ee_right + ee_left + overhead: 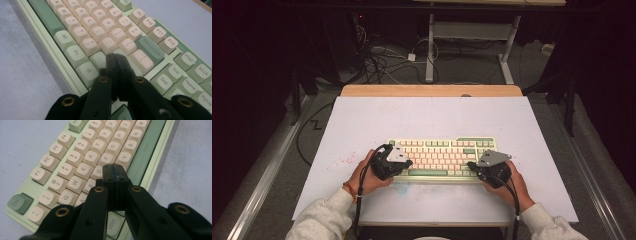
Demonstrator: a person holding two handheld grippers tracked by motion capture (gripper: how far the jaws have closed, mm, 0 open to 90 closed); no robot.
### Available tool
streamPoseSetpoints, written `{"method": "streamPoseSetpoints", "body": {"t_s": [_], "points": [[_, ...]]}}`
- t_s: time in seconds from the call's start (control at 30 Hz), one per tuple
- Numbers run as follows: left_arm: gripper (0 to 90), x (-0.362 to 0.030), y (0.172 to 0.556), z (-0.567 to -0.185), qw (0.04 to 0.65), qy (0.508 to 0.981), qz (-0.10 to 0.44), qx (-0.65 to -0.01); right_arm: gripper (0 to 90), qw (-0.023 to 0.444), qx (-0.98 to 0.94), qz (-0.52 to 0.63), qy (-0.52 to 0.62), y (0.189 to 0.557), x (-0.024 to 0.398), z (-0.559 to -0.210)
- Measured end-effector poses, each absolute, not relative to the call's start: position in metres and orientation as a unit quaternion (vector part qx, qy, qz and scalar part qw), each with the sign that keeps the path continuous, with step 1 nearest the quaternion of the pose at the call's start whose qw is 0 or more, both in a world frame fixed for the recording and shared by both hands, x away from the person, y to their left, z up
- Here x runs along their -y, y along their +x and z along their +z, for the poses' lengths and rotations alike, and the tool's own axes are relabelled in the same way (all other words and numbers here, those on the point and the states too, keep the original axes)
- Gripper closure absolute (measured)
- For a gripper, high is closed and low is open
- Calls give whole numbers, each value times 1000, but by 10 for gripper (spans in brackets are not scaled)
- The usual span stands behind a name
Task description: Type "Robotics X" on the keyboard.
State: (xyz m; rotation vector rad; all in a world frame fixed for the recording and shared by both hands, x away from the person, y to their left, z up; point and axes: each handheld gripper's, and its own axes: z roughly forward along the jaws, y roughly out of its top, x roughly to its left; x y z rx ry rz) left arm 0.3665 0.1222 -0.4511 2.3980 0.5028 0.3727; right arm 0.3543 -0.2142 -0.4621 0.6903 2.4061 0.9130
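The left gripper [115, 170], jaws closed on nothing, hovers over the keyboard [443, 159] near D and F; Esc sits at 8 o'clock, Win at 6. The right gripper [116, 58], jaws likewise closed and empty, points toward Backspace at 2 o'clock; Alt and Fn lie at 10. The keyboard rests mid-table [362, 120].

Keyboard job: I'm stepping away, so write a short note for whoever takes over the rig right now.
Left gripper: jaws shut, empty, tip over the keys near D and C.
Right gripper: jaws shut, empty, tip over the keys at the right end of the letter block, below Backspace.
Keyboard: flat on the white board, near the person's edge, both grippers over its front corners.
Done: grippers in place over the keys.
Left: apparently pressing keys; whether either tip touches a key cannot be told.
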Motion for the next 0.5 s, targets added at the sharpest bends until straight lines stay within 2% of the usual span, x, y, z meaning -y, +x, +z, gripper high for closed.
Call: {"method": "streamPoseSetpoints", "body": {"t_s": [0.5], "points": [[880, -116, 372, -456, 318, 919, 136, -191, 900, 236, -878, 333, 251, 354, 214, -462]]}}
